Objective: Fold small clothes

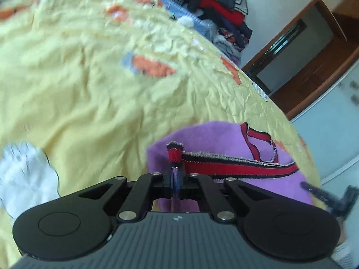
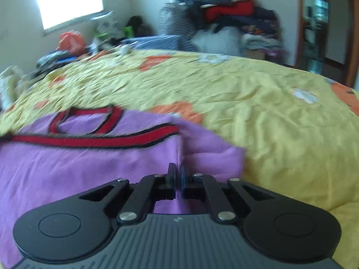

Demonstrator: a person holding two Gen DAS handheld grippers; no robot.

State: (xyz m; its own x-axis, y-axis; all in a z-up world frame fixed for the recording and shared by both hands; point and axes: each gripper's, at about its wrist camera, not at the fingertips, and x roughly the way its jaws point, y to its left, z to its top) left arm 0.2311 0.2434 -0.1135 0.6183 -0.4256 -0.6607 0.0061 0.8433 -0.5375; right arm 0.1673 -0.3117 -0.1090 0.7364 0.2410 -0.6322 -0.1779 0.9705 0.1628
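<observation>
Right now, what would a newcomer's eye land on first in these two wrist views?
The purple garment with red-and-black trim, lying on the yellow bedspread, with the left gripper pinching its trim and the right gripper shut on its cloth. Behind, a heap of clothes stands against the far wall.

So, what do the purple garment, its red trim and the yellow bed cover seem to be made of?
Purple garment: probably fleece or soft knit; matte, slightly fuzzy surface.
Red trim: looks like ribbed knit band with dark edges; fine ribs and fraying fibres show along it.
Yellow bed cover: likely thin woven cotton, matte; many small sharp creases. Blur leaves all three uncertain.
</observation>
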